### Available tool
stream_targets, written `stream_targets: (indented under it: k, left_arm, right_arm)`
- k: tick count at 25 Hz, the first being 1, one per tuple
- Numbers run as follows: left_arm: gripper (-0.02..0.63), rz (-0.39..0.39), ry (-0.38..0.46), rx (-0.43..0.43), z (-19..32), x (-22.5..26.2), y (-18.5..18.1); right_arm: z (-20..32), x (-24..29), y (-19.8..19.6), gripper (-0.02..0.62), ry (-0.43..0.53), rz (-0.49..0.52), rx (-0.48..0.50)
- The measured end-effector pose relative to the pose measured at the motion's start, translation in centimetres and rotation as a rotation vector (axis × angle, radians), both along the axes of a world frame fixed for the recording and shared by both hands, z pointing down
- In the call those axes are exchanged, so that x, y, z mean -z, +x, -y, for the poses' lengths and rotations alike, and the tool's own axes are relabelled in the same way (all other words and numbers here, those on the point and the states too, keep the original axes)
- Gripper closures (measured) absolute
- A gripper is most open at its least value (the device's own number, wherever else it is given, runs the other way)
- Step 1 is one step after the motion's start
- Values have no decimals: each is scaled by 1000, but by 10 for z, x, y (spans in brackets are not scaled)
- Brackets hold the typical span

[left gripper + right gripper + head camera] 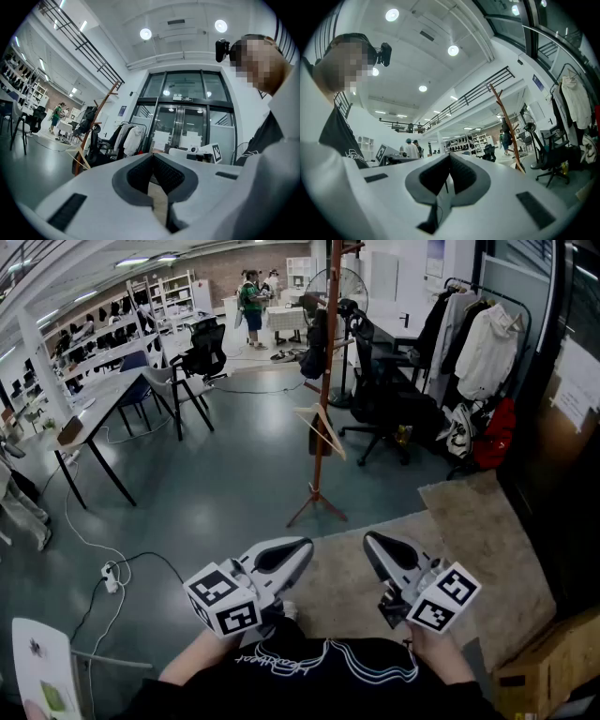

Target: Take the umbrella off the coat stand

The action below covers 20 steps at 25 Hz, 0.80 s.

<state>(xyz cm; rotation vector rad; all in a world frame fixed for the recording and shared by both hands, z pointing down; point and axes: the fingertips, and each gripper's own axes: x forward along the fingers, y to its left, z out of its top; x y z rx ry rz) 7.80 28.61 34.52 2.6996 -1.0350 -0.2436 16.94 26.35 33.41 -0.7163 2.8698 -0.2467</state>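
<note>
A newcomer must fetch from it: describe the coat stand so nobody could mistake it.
Look at the open grey floor in the middle of the office, just past the beige rug. There the coat stand rises: one tall reddish-brown wooden pole on splayed legs, carrying a pale wooden hanger and a dark bundle. Unlike the clothes rail with white garments at the right, it stands alone.

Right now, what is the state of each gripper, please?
Left gripper: closed, holding nothing.
Right gripper: closed, holding nothing.
</note>
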Motion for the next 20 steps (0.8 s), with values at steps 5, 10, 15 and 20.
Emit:
stream_targets:
  k: [5, 10, 15, 20]
  left_arm:
    - [601, 15, 16, 3, -11, 6, 6]
    - [600, 14, 16, 11, -15, 10, 6]
    - [601, 14, 25, 15, -11, 13, 2]
    - [600, 15, 64, -25, -1, 18, 3]
  right_arm:
    - [-11, 7, 7, 594, 14, 0, 6]
    - [-12, 11, 10, 594, 14, 23, 4]
    - [-6, 11, 9, 594, 28, 22, 1]
    - [9, 8, 8, 594, 24, 28, 1]
